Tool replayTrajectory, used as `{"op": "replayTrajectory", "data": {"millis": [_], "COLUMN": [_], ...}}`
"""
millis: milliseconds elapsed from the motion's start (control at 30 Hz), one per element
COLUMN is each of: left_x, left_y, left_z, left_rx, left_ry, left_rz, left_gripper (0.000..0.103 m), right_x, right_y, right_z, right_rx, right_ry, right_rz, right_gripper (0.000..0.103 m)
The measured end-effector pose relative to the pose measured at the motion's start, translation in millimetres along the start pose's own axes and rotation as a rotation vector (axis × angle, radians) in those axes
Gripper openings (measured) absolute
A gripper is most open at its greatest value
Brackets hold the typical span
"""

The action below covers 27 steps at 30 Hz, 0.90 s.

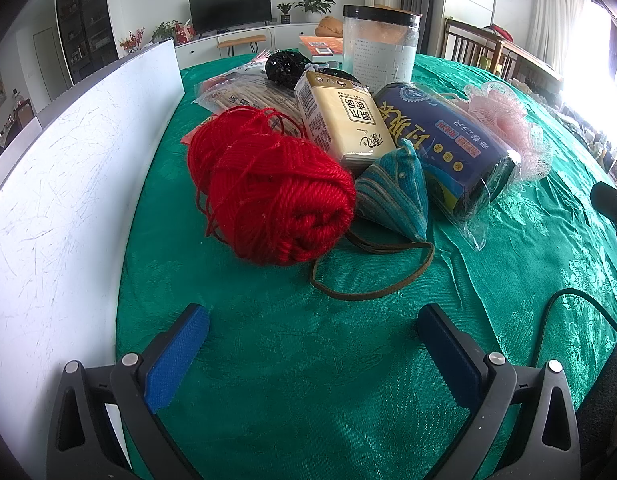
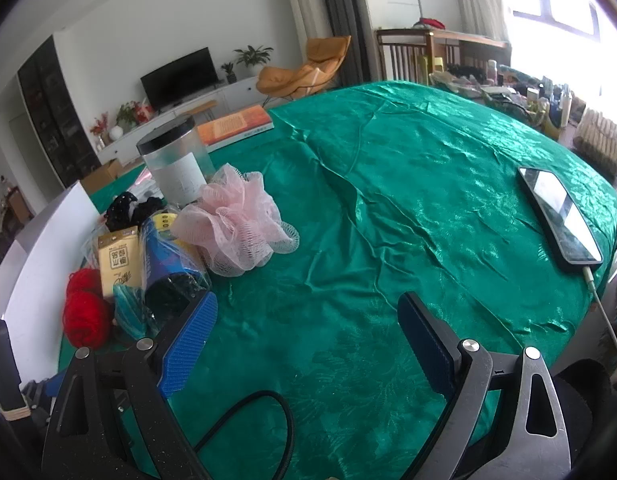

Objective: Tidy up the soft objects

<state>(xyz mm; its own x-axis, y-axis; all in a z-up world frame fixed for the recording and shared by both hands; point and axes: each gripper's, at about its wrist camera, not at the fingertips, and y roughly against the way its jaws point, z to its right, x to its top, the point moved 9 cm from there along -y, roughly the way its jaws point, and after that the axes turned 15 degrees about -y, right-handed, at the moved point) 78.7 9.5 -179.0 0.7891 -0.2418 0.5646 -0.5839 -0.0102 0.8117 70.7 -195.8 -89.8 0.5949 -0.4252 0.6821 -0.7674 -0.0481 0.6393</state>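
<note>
In the left wrist view the left gripper hangs low over the green tablecloth, its jaws wide apart and holding nothing; just beyond it lies the red yarn ball, the landmark here. Touching the yarn on its right is a teal striped pouch with a brown cord looped toward the gripper; behind the yarn leans a gold tissue pack; right of that a blue wrapped roll, then a pink bath pouf; farther back stands a clear jar; a white board stands left of the yarn.

In the right wrist view the right gripper has its jaws apart and empty; the red yarn ball sits far left, the pink bath pouf behind and right of it, and a phone well apart on the right.
</note>
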Motion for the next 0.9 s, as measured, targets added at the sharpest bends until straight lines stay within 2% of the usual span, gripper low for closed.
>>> {"op": "replayTrajectory", "data": {"millis": [500,900], "left_x": [0,0], "left_y": [0,0], "left_z": [0,0], "left_rx": [0.000,0.001], "left_ry": [0.000,-0.001], "left_rz": [0.000,0.000], "left_gripper": [0.103,0.103], "right_x": [-13,-11], "right_y": [9,13], "right_z": [-13,-16], "right_rx": [0.006,0.010], "right_ry": [-0.025,-0.048], "right_rz": [-0.023,-0.041], "right_gripper": [0.093,0.093]}}
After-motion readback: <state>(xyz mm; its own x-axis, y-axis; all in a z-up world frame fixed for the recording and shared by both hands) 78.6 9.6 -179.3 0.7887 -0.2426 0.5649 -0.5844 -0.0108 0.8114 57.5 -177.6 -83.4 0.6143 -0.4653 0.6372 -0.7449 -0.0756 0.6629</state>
